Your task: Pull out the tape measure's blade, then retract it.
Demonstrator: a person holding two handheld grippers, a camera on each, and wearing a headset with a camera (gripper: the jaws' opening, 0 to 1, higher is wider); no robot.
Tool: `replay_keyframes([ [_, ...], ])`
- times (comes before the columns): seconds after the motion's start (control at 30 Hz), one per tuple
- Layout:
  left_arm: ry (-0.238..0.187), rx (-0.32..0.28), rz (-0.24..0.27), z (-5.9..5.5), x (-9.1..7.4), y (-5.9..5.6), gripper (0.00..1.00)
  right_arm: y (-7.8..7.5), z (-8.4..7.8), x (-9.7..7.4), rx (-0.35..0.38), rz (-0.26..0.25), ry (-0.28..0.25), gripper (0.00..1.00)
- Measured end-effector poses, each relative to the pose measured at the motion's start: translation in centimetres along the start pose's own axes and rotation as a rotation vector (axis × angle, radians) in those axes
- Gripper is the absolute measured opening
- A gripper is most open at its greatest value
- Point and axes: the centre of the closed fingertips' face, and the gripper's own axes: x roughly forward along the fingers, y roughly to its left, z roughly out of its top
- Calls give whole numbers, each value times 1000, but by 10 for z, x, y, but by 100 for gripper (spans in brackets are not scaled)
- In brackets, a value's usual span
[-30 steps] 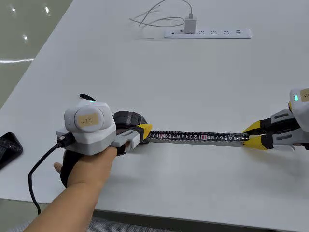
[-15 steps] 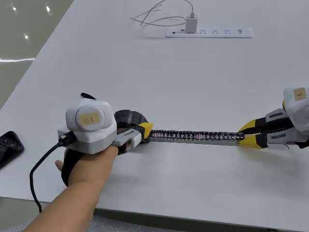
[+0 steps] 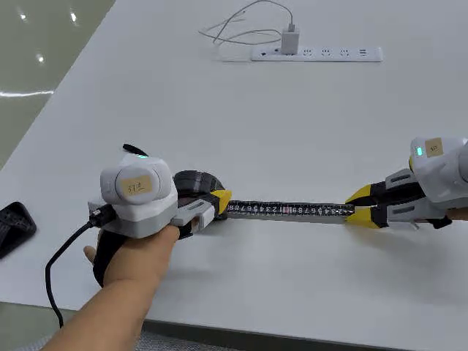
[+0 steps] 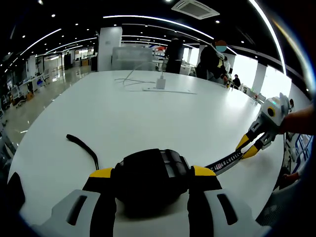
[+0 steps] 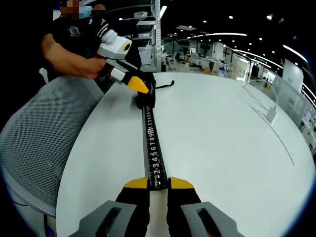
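Observation:
A black tape measure case [image 3: 194, 186] lies on the white table, and my left gripper [image 3: 216, 201] is shut on it; in the left gripper view the case [image 4: 153, 175] sits between the yellow-tipped jaws. Its dark blade [image 3: 289, 210] with white numbers runs out to the right. My right gripper [image 3: 357, 207] is shut on the blade's end. In the right gripper view the blade [image 5: 152, 148] stretches from the jaws [image 5: 154, 183] toward the case [image 5: 145, 96]. The case's black wrist strap [image 4: 83, 146] trails on the table.
A white power strip [image 3: 316, 53] with a plugged charger and white cable [image 3: 234, 25] lies at the table's far side. A black object [image 3: 11, 225] rests near the left edge. A mesh chair [image 5: 34, 153] stands beside the table, and people stand in the background.
My right gripper has moved left toward the case with the blade's end in it, so the drawn-out length of blade is shorter. The left gripper has stayed shut on the case.

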Motion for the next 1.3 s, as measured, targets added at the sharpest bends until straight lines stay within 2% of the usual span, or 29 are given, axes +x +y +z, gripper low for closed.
replay_keyframes([
  [0.9,-5,1,0,0,0,1,53,6,20,20,-13,20,-19,8],
  [1.3,-6,1,0,0,-1,-1,53,6,33,36,-24,35,-23,8],
])
